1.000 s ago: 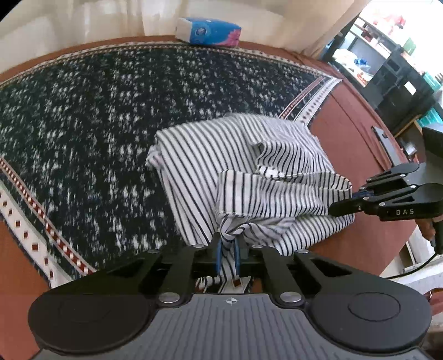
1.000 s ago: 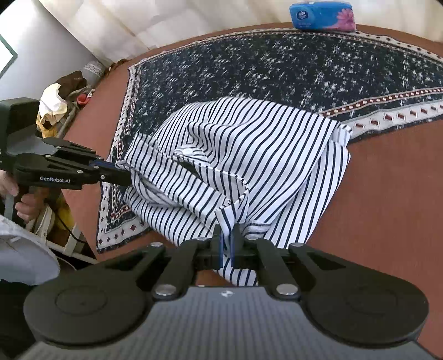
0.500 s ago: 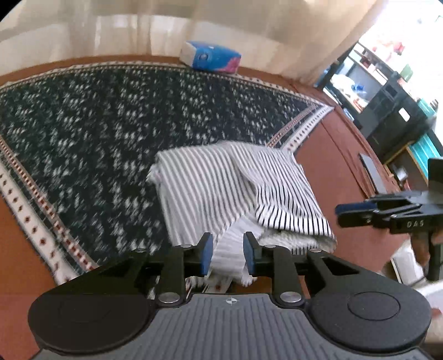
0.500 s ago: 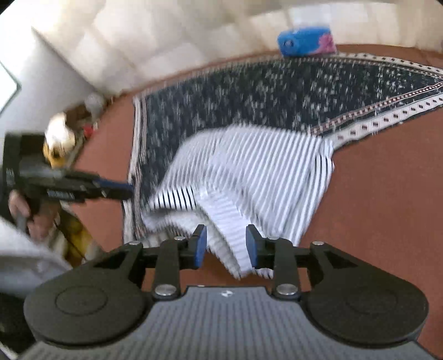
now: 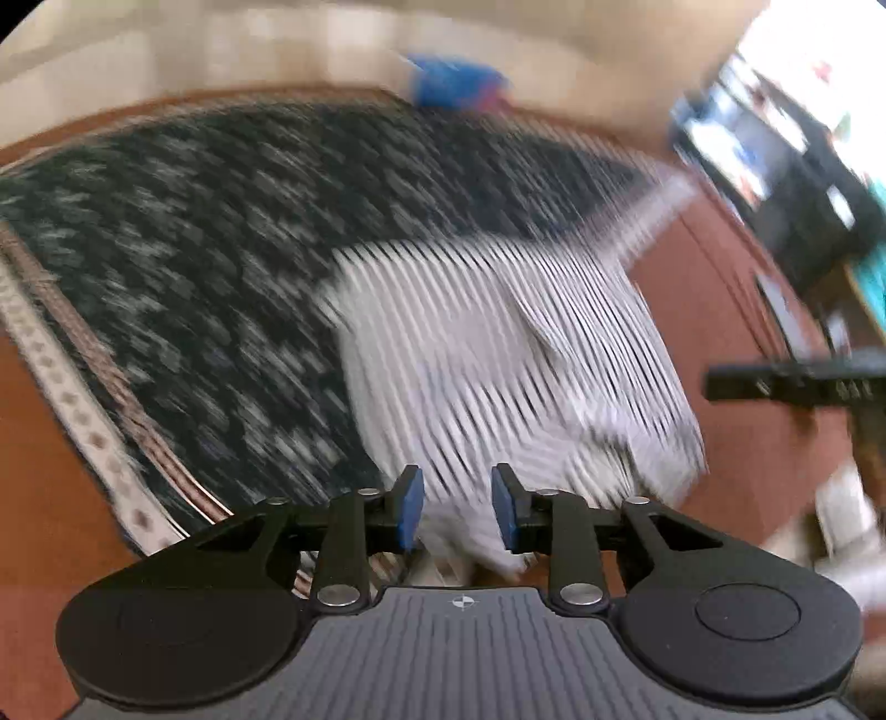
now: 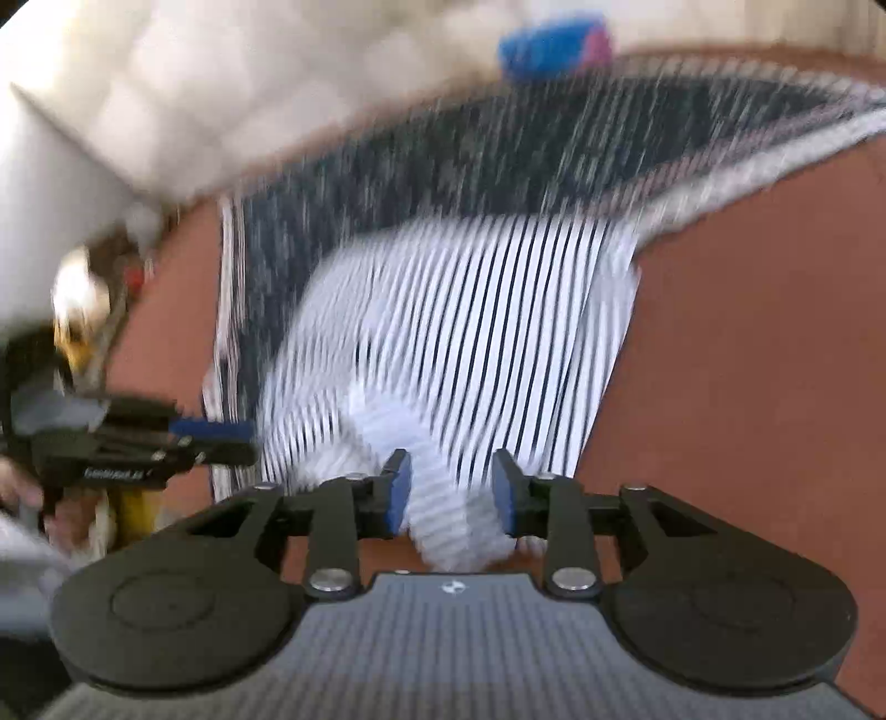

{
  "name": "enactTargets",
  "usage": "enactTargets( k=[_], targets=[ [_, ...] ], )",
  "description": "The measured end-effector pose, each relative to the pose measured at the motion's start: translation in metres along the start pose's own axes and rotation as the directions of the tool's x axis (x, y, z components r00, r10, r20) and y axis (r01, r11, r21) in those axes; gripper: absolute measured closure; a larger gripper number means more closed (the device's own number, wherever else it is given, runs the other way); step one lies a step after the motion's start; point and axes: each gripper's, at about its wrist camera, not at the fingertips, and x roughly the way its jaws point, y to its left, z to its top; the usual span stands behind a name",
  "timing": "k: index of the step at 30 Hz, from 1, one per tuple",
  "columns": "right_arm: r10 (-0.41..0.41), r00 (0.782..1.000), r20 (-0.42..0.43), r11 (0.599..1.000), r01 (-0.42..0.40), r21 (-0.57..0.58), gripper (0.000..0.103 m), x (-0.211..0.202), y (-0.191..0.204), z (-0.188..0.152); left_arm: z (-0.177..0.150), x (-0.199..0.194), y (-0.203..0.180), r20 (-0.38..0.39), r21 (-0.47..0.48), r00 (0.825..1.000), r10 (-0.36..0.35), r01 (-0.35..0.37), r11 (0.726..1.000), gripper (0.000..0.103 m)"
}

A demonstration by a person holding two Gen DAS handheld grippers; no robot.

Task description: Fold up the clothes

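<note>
The striped shirt (image 5: 498, 354) is seen in the middle of the left wrist picture, lying in a loose bundle partly on the dark speckled rug (image 5: 194, 232) and partly on the brown floor (image 5: 742, 454). The left gripper (image 5: 457, 512) is shown at the bottom middle with its blue pads spread wide, and nothing is pinched between them; a bit of cloth only shows behind the gap. The right gripper (image 6: 452, 490) is shown the same way in its own picture, let go and wide, with a white lump of the shirt just in front of the gap. Both pictures are smeared by motion, so it cannot be told for sure whether the cloth is touched by the pads. A blue packet (image 6: 554, 47) is seen at the top of the frame, well apart from the shirt. One fold seems to be laid down, and the next step is judged to be a new grab. For this to be done well, two edges or corners on the same side should be picked, one by each gripper. Only the top layer should be pinched, so the fold under it is not dragged open. The cloth should be lifted evenly and laid over flat, and the lumpy part near the bottom should be smoothed first.
</note>
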Motion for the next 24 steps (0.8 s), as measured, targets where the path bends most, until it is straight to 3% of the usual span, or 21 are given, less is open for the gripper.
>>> enactTargets(
  k=[3, 6, 9, 14, 18, 19, 20, 21, 22, 24],
  targets=[
    [-0.045, 0.998, 0.051, 0.998, 0.043, 0.041, 0.052, 0.0, -0.013, 0.019, 0.013, 0.021, 0.019, -0.019, -0.069, 0.999, 0.026, -0.027, 0.997, 0.057],
    [-0.096, 0.995, 0.013, 0.994, 0.095, 0.056, 0.048, 0.015, -0.025, 0.021, 0.018, 0.041, 0.028, -0.06, -0.131, 0.998, 0.009, -0.017, 0.991, 0.057],
    [-0.112, 0.993, -0.026, 0.99, 0.113, 0.081, 0.047, 0.028, -0.035, 0.016, 0.018, 0.054, 0.026, -0.088, -0.115, 0.996, -0.023, 0.013, 0.993, 0.056],
    [-0.088, 0.996, -0.012, 0.985, 0.088, 0.147, 0.043, 0.033, -0.043, 0.01, 0.025, 0.064, 0.028, -0.082, -0.144, 0.995, -0.052, 0.04, 0.989, 0.054],
    [-0.026, 0.999, -0.037, 0.987, 0.032, 0.155, 0.048, 0.041, -0.039, 0.015, 0.031, 0.064, 0.021, -0.07, -0.123, 0.995, -0.068, 0.059, 0.991, 0.054],
    [-0.022, 0.999, -0.035, 0.988, 0.027, 0.154, 0.049, 0.043, -0.038, 0.015, 0.032, 0.064, 0.018, -0.067, -0.113, 0.995, -0.07, 0.062, 0.992, 0.06],
    [-0.017, 0.999, -0.034, 0.988, 0.022, 0.153, 0.056, 0.045, -0.037, 0.016, 0.033, 0.063, 0.016, -0.064, -0.102, 0.995, -0.072, 0.065, 0.993, 0.093],
    [-0.008, 0.999, -0.039, 0.987, 0.014, 0.162, 0.081, 0.048, -0.037, 0.017, 0.035, 0.063, 0.013, -0.061, -0.092, 0.995, -0.074, 0.069, 0.993, 0.1],
    [0.009, 0.999, -0.052, 0.985, 0.0, 0.174, 0.099, 0.05, -0.037, 0.019, 0.036, 0.063, 0.011, -0.058, -0.082, 0.995, -0.077, 0.072, 0.994, 0.102],
    [0.029, 0.999, -0.04, 0.986, -0.021, 0.168, 0.1, 0.047, -0.031, 0.023, 0.035, 0.059, 0.005, -0.055, -0.045, 0.995, -0.081, 0.078, 0.996, 0.103]
  ],
)
